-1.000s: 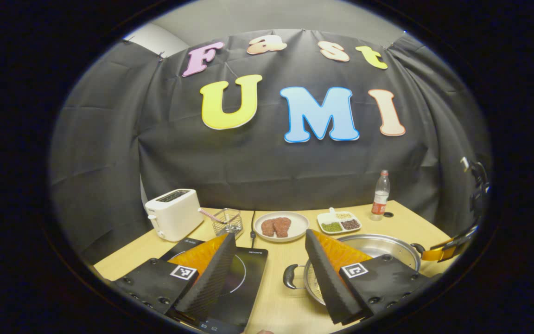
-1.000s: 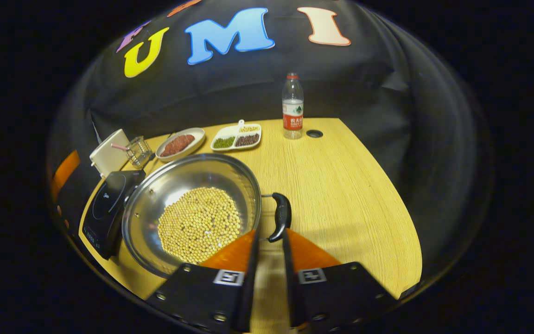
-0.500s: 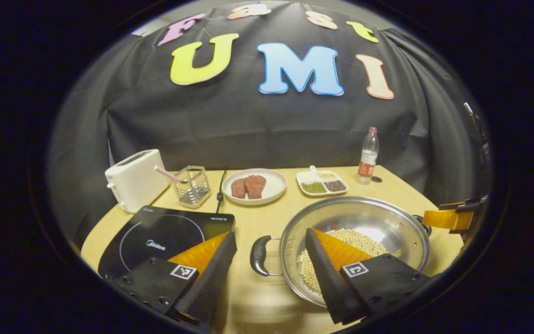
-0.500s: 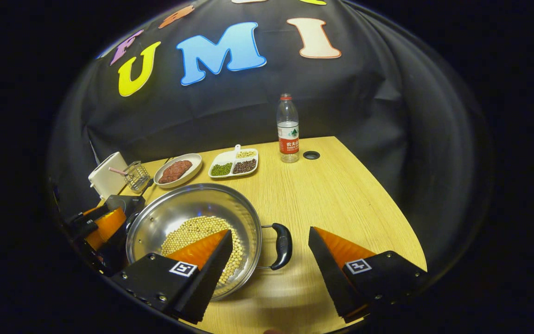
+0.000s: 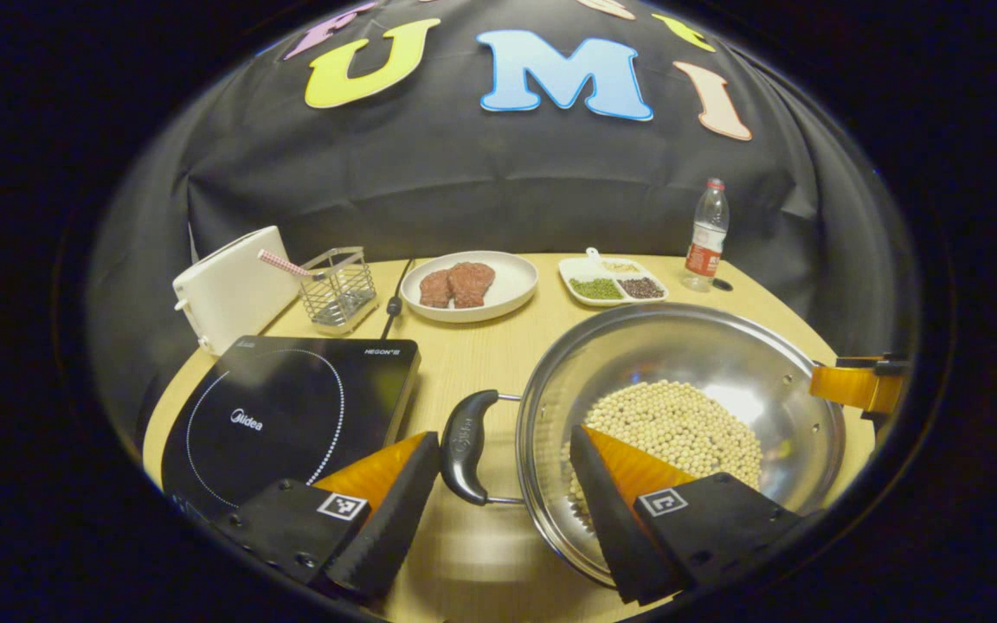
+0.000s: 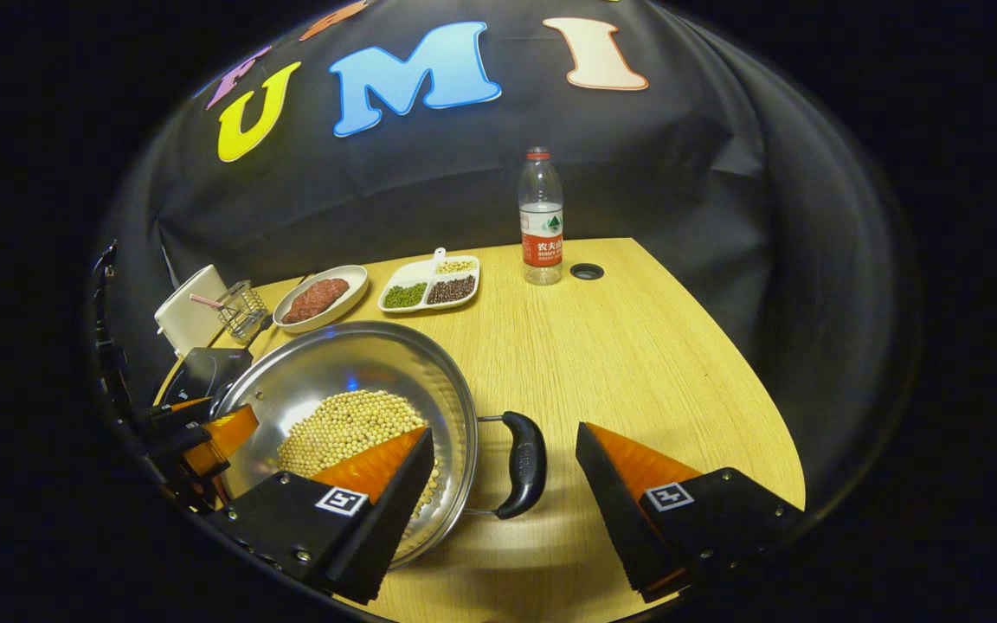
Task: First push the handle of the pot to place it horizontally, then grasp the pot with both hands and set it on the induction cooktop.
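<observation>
The induction cooktop [image 5: 291,415] bears the brand "Midea" on its glass and "HEGON" at one corner.

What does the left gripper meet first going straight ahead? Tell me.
Likely the pot's left handle, which sits in the open left gripper's gap, just ahead. Depth is uncertain; it might pass above it.

Two hand-held grippers: the left gripper [image 5: 503,446] and the right gripper [image 6: 503,441] each carry two wedge-shaped fingers on black screw-fastened mounting plates. A small square black-and-white coded marker sits on each plate.
</observation>
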`<action>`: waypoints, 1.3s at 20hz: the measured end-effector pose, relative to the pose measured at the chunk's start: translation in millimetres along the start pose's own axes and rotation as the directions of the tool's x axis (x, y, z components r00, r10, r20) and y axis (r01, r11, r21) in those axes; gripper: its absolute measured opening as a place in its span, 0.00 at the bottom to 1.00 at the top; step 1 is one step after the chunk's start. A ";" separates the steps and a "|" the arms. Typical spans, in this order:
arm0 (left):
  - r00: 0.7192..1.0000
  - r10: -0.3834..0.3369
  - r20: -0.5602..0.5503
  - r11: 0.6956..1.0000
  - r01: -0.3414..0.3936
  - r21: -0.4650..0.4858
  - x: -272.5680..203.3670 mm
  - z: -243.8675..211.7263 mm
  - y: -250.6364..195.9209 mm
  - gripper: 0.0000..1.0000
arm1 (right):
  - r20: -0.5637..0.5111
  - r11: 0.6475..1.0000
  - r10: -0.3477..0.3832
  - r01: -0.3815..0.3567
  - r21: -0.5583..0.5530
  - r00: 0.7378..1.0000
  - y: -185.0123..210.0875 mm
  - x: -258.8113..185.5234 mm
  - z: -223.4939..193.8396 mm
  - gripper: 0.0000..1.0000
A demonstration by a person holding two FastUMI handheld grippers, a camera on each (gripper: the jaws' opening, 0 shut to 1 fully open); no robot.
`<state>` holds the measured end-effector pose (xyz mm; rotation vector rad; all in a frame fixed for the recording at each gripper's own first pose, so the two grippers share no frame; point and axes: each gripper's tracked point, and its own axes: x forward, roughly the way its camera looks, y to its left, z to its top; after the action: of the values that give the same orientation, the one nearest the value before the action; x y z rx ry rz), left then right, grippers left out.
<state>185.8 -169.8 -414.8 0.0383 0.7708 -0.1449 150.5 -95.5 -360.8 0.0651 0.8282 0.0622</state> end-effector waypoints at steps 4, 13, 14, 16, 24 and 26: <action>0.999 0.001 -0.045 1.000 -0.001 -0.001 12.6 -11.5 -1.3 0.99 | -0.031 1.000 -0.006 0.006 -0.004 1.000 -1.0 8.6 -7.4 1.00; 0.997 0.008 -0.082 0.999 -0.013 -0.052 23.0 -23.4 -6.1 0.79 | -0.059 1.000 -0.004 0.006 0.028 0.998 2.3 16.2 -11.1 0.60; 0.997 0.003 -0.082 0.997 -0.009 -0.078 24.3 -23.0 -8.8 0.74 | -0.068 0.999 -0.003 0.006 0.035 0.998 3.2 14.9 -12.2 0.57; 0.997 -0.005 -0.076 0.994 -0.003 -0.111 23.3 -21.1 -15.8 0.60 | -0.061 1.000 -0.002 0.003 0.022 0.998 4.7 13.0 -13.1 0.52; 0.997 0.040 -0.063 0.996 -0.045 -0.074 21.7 -26.0 -17.3 0.43 | -0.056 1.000 0.026 -0.026 0.013 0.998 5.1 17.3 -7.8 0.46; 0.996 0.048 -0.071 0.997 -0.052 -0.056 20.8 -26.7 -12.4 0.54 | -0.061 0.999 0.037 -0.037 0.004 0.997 4.3 20.9 -7.0 0.46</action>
<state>180.4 -182.2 -448.2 0.0076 0.8424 -0.0738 159.3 -89.2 -380.6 0.0819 0.8885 0.0984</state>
